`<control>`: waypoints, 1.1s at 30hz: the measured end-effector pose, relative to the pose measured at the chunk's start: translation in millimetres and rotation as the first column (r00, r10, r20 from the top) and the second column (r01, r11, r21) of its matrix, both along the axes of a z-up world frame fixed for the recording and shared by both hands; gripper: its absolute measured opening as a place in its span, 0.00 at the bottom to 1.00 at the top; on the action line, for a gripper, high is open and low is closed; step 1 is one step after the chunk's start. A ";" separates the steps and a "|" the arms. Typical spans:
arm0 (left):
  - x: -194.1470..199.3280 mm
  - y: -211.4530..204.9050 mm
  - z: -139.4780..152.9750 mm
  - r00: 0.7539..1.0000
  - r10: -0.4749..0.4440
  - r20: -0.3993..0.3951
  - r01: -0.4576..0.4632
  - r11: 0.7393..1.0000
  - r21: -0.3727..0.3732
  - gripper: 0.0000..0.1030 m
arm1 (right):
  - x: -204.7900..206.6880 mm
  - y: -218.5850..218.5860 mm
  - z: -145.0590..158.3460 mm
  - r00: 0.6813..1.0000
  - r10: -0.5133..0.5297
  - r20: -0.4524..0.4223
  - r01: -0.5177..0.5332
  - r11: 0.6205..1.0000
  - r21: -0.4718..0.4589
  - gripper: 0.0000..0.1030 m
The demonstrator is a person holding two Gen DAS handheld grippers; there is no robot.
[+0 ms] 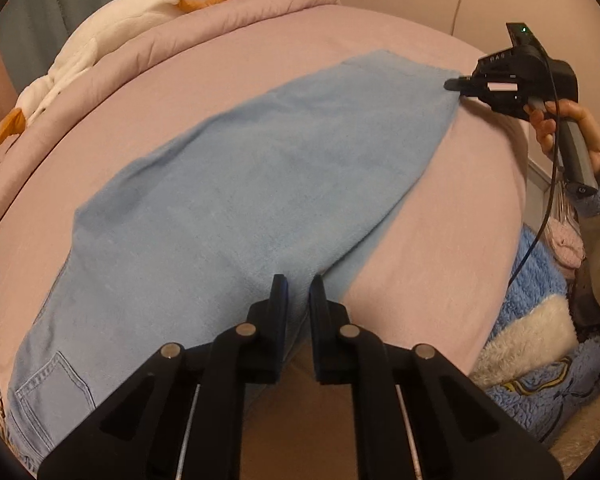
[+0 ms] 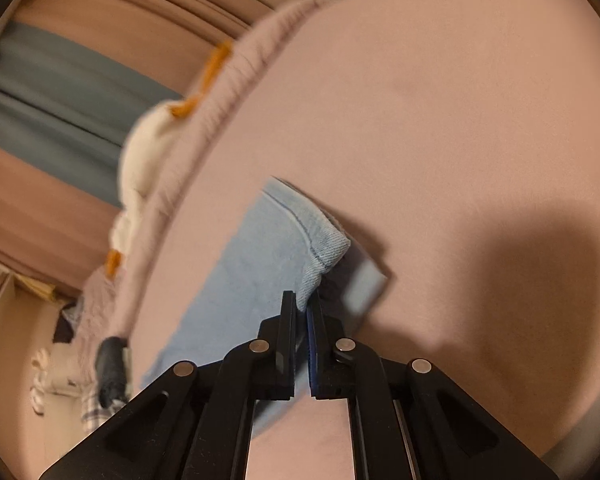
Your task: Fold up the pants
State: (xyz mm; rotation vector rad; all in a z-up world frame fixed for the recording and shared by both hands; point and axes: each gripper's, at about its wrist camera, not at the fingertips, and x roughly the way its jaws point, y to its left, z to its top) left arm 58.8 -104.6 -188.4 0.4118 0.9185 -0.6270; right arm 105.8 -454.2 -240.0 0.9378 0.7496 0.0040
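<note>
With both grippers, left [image 1: 297, 285] and right [image 2: 304, 300], clamped on the pants [image 1: 236, 184], a joint lift-and-fold should follow.

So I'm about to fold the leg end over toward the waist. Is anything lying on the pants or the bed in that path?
Nothing visible does. The pants lie flat on the pink bed with a bare surface; the plush toy sits off at the far edge. Both the right gripper and left gripper already pinch the fabric.

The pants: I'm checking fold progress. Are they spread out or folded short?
Spread out. The pants lie full length across the bed, legs stacked; right gripper pinches the hem, left gripper the middle.
</note>
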 end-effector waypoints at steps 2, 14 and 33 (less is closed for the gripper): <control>0.0 1.1 1.1 1.000 -0.004 0.002 0.004 1.000 -0.006 0.10 | -4.3 -2.1 -4.7 1.000 -0.012 0.007 0.011 1.000 0.010 0.05; -3.8 16.6 -1.8 0.998 0.022 -0.053 -0.022 1.000 0.004 0.21 | -5.0 -8.5 -1.4 0.999 0.000 -0.041 0.000 1.000 -0.007 0.05; 19.1 193.0 -6.7 0.794 0.603 -0.072 -0.607 0.794 -0.045 0.36 | 7.8 290.6 45.9 0.685 0.723 -0.085 -0.628 0.528 -0.571 0.19</control>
